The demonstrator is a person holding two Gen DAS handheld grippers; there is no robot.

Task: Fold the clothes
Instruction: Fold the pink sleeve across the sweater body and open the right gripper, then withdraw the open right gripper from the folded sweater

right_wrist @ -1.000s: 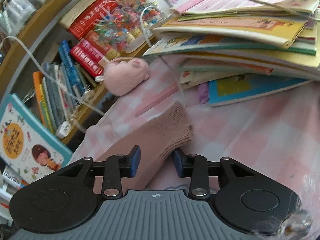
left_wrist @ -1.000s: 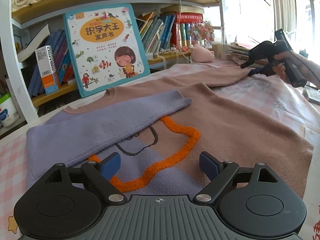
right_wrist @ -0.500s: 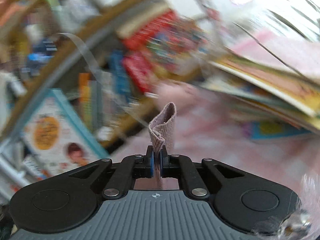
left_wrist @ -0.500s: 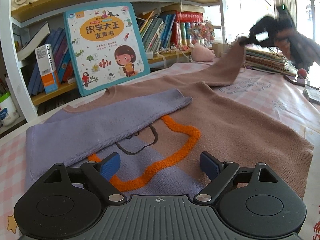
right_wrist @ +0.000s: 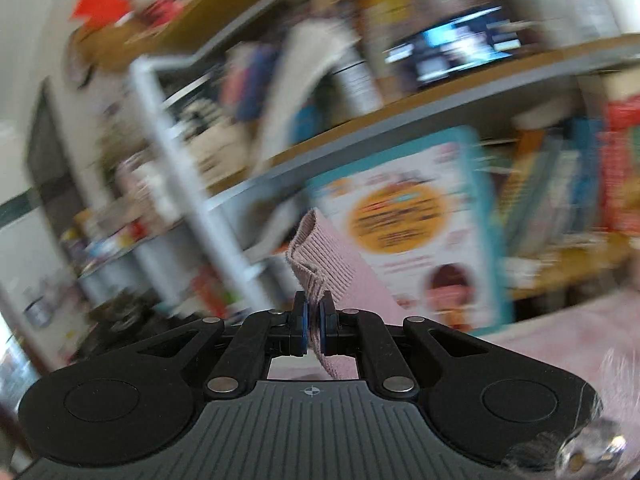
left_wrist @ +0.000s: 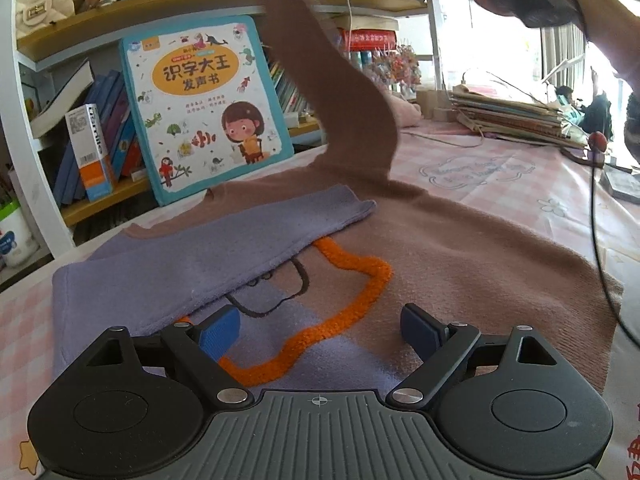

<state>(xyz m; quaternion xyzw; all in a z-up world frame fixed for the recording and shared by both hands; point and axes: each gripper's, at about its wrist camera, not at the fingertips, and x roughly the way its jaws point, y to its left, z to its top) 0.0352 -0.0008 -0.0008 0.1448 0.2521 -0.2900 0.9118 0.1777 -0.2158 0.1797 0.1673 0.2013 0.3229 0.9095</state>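
A brown and purple sweater [left_wrist: 460, 256] with an orange outline lies flat on the pink checked table [left_wrist: 500, 176]. Its purple sleeve [left_wrist: 224, 248] is folded across the chest. My left gripper [left_wrist: 320, 328] is open and empty, low over the sweater's hem. My right gripper [right_wrist: 314, 330] is shut on the ribbed cuff of the brown sleeve [right_wrist: 320, 248]. In the left wrist view that sleeve [left_wrist: 340, 92] hangs lifted high from the top edge down to the shoulder.
A children's picture book [left_wrist: 200, 108] leans on the bookshelf [left_wrist: 120, 20] behind the sweater. A stack of books [left_wrist: 508, 116] lies at the far right of the table. A cable [left_wrist: 596, 200] hangs at the right. The right wrist view is motion-blurred.
My right gripper closed on the brown sleeve's cuff, lifted it off the table and swung it up and left over the sweater. The left gripper stayed still.
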